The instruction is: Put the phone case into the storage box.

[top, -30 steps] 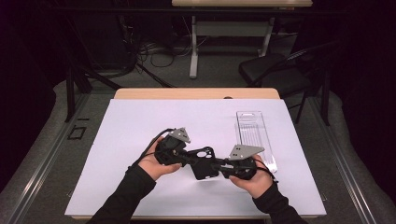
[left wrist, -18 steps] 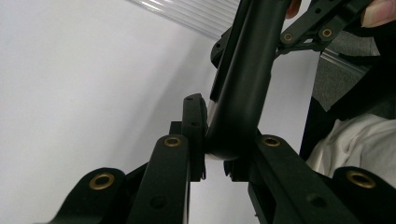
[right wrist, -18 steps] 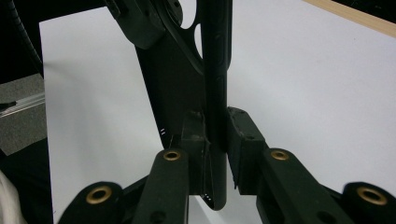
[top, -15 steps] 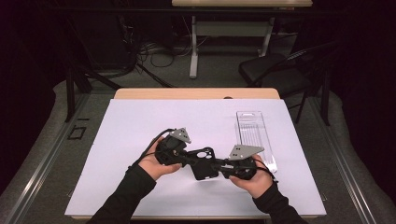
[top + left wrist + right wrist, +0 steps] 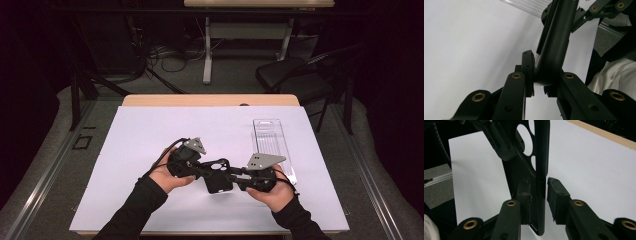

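Near the front middle of the white-covered surface [image 5: 150,130], a flat black plastic phone case with round camera cut-outs [image 5: 218,181] hangs between the two tools, lifted just off the sheet. The left hand-held gripper [image 5: 210,170] is clamped on one edge of it. The right hand-held gripper [image 5: 231,178] has the opposite edge between its jaws, which have just been opening; one pad stands slightly clear of the case, so it no longer squeezes. Just beyond the right hand [image 5: 272,192], to the far right, lies a clear plastic packaging tray [image 5: 272,142], flat and apart from the case. Behind the surface stand a dark chair [image 5: 295,75] and a table leg among cables.
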The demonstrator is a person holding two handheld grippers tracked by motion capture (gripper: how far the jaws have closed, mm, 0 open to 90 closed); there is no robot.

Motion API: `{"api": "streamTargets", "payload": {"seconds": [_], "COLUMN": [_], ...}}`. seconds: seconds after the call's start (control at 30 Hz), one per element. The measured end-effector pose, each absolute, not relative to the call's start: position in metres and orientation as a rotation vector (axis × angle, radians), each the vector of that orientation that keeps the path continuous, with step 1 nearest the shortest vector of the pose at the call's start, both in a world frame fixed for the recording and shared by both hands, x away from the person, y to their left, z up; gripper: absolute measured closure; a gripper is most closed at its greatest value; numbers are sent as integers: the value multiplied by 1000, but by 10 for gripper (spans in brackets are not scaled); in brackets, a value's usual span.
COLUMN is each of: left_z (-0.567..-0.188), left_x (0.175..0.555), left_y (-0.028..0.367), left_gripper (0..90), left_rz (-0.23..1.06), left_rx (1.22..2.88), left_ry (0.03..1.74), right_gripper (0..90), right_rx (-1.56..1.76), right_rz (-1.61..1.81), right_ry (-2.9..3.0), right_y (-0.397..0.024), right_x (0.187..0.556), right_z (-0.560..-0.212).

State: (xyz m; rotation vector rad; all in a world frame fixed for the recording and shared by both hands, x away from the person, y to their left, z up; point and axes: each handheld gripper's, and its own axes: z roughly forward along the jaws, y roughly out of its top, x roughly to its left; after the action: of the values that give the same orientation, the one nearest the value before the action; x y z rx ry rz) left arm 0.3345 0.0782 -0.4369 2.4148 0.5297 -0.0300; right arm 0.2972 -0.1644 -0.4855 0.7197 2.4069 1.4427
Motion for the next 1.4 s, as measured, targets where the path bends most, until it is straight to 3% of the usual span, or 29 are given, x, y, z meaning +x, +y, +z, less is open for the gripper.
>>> {"api": "streamTargets", "payload": {"seconds": [0.53, 1.4], "left_z": [-432, -435], "left_x": [334, 333], "left_y": [76, 71], "left_gripper": [816, 816], "left_rz": [-12, -22], "left_rx": [2439, 2461], "left_ry": [532, 515], "right_gripper": [731, 779], "right_rx": [731, 741], "right_rz": [1440, 1440], "right_ry": [2410, 2438], "right_y": [-162, -159], "right_x": [299, 303], "right_z": [-460, -452]}}
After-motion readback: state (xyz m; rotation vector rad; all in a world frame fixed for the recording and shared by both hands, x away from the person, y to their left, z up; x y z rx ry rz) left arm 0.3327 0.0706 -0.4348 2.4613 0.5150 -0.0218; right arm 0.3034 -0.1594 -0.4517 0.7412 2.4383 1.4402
